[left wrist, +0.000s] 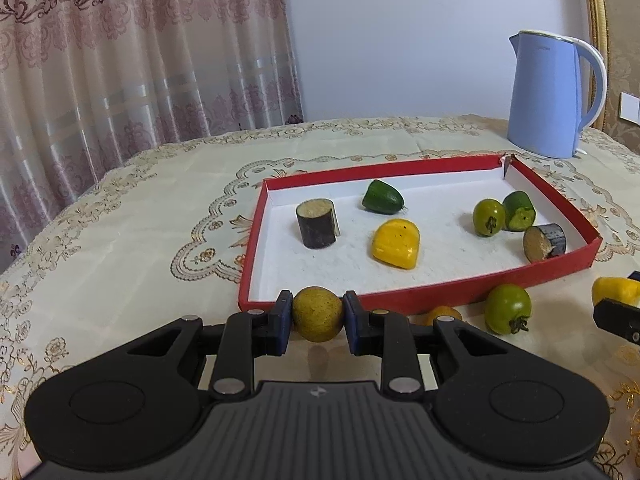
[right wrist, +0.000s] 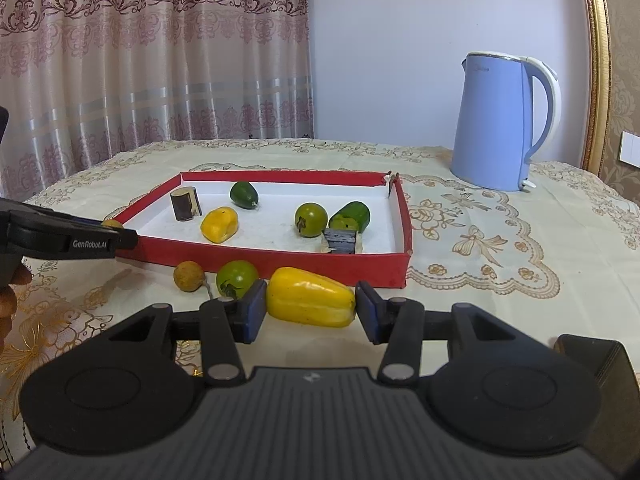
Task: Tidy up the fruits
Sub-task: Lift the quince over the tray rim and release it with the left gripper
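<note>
Left gripper [left wrist: 318, 317] is clamped on a small brown round fruit [left wrist: 318, 314], held just in front of the red tray [left wrist: 440, 300] at its near-left corner, clear of the cloth. Right gripper [right wrist: 311, 307] has its pads against both ends of a yellow pepper [right wrist: 310, 302], also just in front of the tray's near wall; can't tell if it is lifted or resting on the table.

Still loose in front of the tray: a green tomato [right wrist: 237, 276] and a second brown fruit [right wrist: 189, 276]. Inside the tray: yellow piece, two green pieces, green tomato, two dark cylinders.

Risks, as I judge them: the round fruit sits on narrow pads and could roll out if the grip tilts over the wall. The pepper is gripped end to end, so it could pivot or slip. The tray wall is light card; a low carry could catch it and shove the tray. Dropping onto the upright cylinder [left wrist: 316, 224] could topple it.
</note>
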A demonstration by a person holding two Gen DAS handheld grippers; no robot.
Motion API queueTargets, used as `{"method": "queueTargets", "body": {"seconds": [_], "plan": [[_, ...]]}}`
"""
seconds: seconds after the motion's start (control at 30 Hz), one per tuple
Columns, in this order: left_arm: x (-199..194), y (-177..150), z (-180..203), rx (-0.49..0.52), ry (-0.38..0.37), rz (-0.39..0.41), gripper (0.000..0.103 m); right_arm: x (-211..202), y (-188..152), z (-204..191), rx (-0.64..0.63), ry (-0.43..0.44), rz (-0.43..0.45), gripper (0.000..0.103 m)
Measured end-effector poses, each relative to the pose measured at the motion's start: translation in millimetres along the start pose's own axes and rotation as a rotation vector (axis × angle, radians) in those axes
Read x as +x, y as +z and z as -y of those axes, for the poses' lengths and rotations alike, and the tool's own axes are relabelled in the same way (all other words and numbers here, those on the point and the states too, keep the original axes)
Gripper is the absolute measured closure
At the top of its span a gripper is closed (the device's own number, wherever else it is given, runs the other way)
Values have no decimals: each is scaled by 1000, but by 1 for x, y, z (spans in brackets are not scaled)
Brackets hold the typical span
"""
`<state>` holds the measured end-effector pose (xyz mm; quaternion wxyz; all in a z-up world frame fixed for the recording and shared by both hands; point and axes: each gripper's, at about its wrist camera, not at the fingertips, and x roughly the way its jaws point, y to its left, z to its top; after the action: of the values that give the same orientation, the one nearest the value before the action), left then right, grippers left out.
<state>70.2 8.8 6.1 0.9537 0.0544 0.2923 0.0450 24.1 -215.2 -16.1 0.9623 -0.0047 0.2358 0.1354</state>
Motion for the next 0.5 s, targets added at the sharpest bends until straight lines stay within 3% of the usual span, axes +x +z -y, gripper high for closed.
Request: {"method": "queueTargets", "body": {"seconds": [0.5], "plan": [[9,12,3,23,23,21,77,0,-1,-1,-1,3,0,57]]}}
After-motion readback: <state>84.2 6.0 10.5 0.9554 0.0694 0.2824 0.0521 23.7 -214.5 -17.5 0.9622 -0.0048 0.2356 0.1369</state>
